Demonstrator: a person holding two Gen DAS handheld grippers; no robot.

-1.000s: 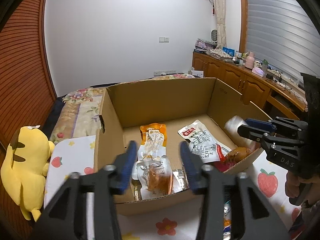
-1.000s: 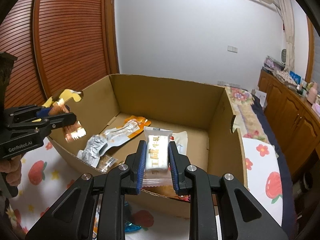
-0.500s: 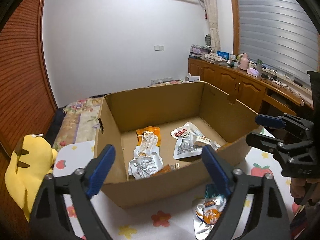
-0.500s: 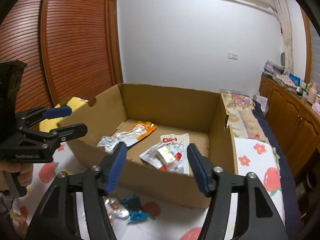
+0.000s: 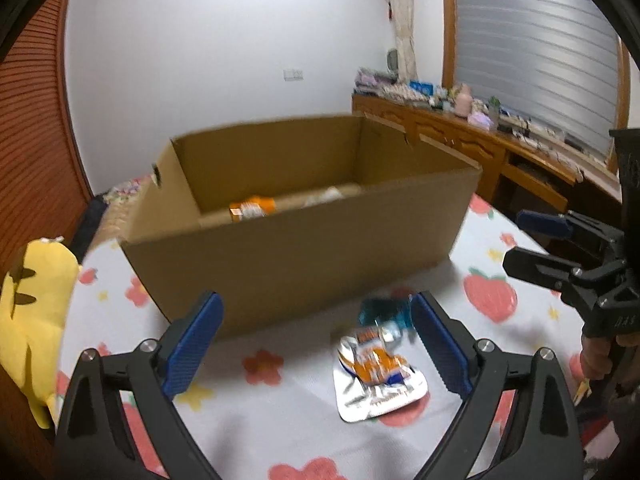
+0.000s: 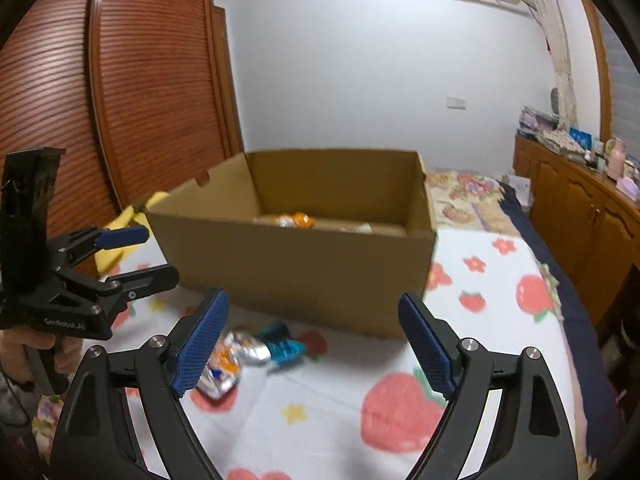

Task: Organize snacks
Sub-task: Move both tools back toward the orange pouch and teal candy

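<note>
An open cardboard box (image 5: 300, 248) (image 6: 304, 264) stands on the strawberry-print sheet, with an orange packet (image 5: 252, 208) (image 6: 296, 220) and a pale one on its floor. In front of the box lie a crumpled silver-and-orange packet (image 5: 376, 372) (image 6: 228, 364) and a small blue packet (image 5: 384, 312) (image 6: 282, 346). My left gripper (image 5: 316, 320) (image 6: 152, 254) hangs over the sheet short of the box; its jaws are opening wide and nothing is between them. My right gripper (image 6: 314, 308) (image 5: 532, 240) is level with it to the right, jaws also opening and empty.
A yellow plush toy (image 5: 28, 312) lies at the bed's left edge. Louvred wooden wardrobe doors (image 6: 140, 100) stand behind it. Wooden cabinets (image 5: 500, 152) with clutter on top run along the right wall. A hand (image 6: 24, 352) holds the left gripper's handle.
Both grippers let go of their packets over the box, spread wide and drew back from it. The two loose packets on the sheet have come into view.
</note>
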